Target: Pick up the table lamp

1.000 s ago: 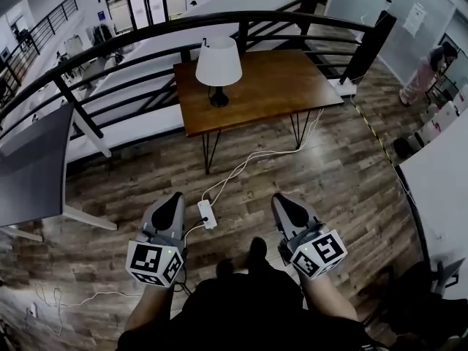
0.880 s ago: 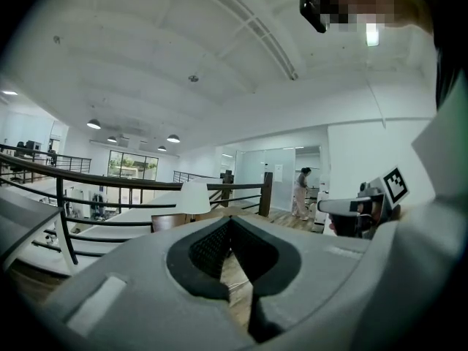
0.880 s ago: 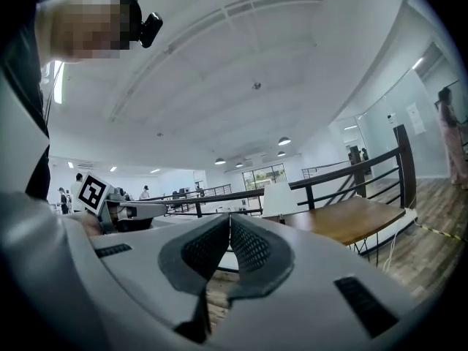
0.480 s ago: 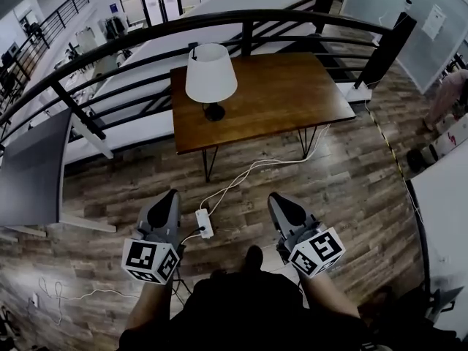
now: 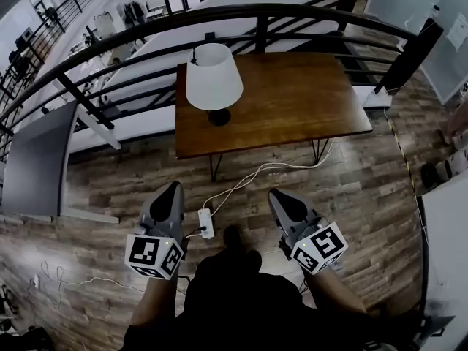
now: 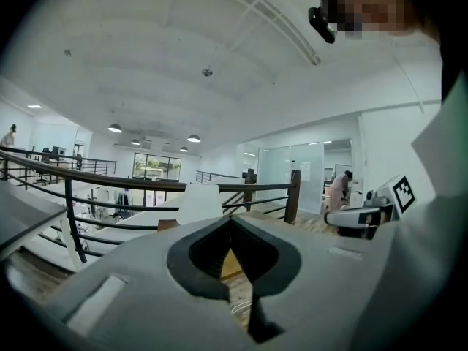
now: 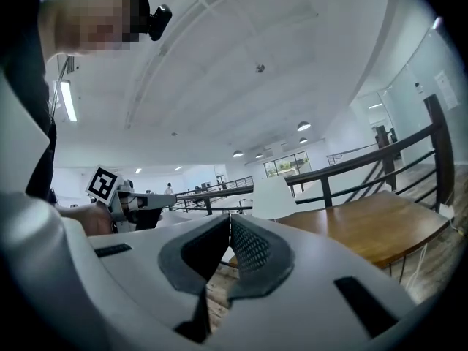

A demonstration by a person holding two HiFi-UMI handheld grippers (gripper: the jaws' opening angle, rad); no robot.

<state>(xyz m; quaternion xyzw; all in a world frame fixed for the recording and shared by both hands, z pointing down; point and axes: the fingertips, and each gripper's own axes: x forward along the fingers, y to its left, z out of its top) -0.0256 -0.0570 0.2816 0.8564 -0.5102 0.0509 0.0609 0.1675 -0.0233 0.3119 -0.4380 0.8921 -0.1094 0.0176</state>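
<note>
The table lamp (image 5: 213, 77) has a white shade and a dark round base and stands on the left part of a brown wooden table (image 5: 292, 101). Both grippers are held level over the floor, well short of the table's front edge. My left gripper (image 5: 174, 189) is shut and empty, and my right gripper (image 5: 277, 196) is shut and empty too. In the left gripper view the lamp shade (image 6: 201, 202) shows just above the closed jaw tips (image 6: 231, 219). From the right gripper view the shade (image 7: 274, 197) and the table (image 7: 351, 229) lie ahead of the closed tips (image 7: 229, 216).
A black railing (image 5: 241, 14) curves behind the table. A white power strip (image 5: 206, 222) and its cable (image 5: 256, 172) lie on the wood floor between the grippers and the table. A grey desk (image 5: 36, 167) stands at the left. A person (image 6: 338, 191) stands far off.
Both grippers have moved forward toward the table, still side by side and shut. The table and lamp now look larger and nearer in the head view.
</note>
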